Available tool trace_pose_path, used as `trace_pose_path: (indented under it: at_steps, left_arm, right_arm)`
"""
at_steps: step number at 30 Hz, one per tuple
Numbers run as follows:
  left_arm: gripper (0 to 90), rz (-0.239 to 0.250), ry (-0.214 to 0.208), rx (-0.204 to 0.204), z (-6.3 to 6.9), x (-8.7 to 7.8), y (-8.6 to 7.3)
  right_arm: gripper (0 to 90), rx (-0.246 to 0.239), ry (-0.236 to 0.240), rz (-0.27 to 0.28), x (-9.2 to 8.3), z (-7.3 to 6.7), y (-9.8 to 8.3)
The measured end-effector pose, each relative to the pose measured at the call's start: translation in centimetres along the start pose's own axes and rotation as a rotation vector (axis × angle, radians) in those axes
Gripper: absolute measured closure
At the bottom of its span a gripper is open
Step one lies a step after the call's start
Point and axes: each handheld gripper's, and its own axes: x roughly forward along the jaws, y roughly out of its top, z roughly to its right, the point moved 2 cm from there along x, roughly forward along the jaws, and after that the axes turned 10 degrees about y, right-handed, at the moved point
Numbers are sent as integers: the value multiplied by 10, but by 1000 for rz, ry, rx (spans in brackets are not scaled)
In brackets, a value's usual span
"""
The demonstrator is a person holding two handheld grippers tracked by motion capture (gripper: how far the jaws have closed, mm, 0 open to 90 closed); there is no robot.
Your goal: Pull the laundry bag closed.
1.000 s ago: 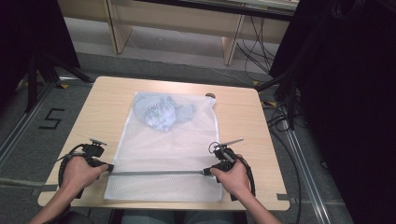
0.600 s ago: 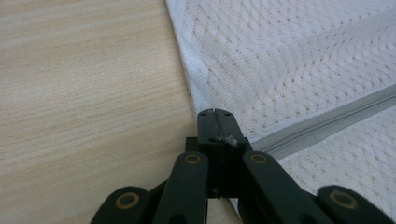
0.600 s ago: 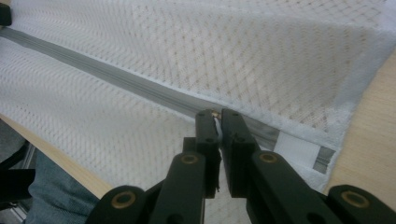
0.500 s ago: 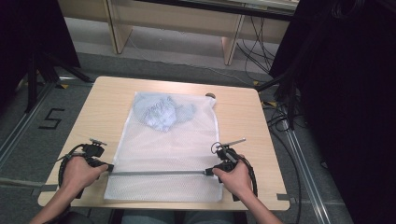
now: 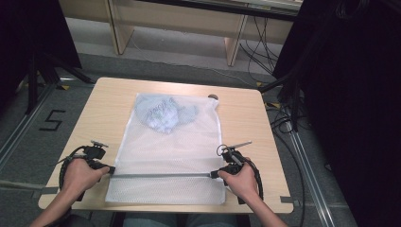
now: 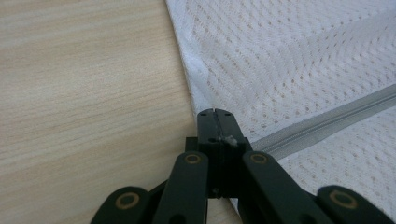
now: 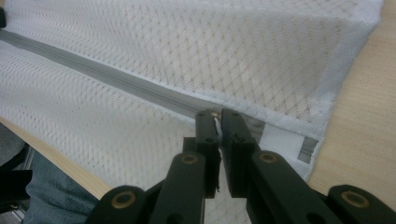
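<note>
**White mesh bag, pinched at both ends of its zip**

White mesh bag (image 5: 170, 156) lies flat mid-frame on the desk (image 5: 241, 118), bluish cloth (image 5: 163, 113) bunched inside toward its upper end. It looks light, limp and easily snagged, so the stiffer grey zip (image 5: 161, 175) seems the best hold. Left tool (image 6: 215, 128) is clamped on the zip's end at the bag's edge. Right tool (image 7: 217, 126) pinches something small at the other end, likely the pull, hidden between its tips.
</note>
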Motion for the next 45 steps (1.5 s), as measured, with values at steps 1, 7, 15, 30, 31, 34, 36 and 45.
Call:
trace_pose_path:
  at_steps: [1,7,15,30,31,34,36,45]
  left_arm:
    - [899,0,0,0,0,0,0]
    - [899,3,1,-1,0,0,0]
    - [899,4,3,0,0,0,0]
    - [899,0,4,-2,1,0,0]
    - [899,1,5,-2,1,0,0]
    - [899,1,4,-1,1,0,0]
    - [900,-2,6,2,1,-1,0]
    - [899,-1,4,-4,2,0,-1]
  right_arm:
    - [870,23,-1,-11,-1,-1,0]
    - [870,22,-9,-6,-2,5,-3]
    - [870,30,-9,-2,-5,13,-5]
    - [869,250,-3,-34,-8,9,-10]
    - [869,51,-29,0,-7,25,-9]
    - [869,57,-37,-11,-7,28,-11]
    - [869,108,-25,-27,-8,23,-11]
    - [866,92,-15,-44,-5,26,-12]
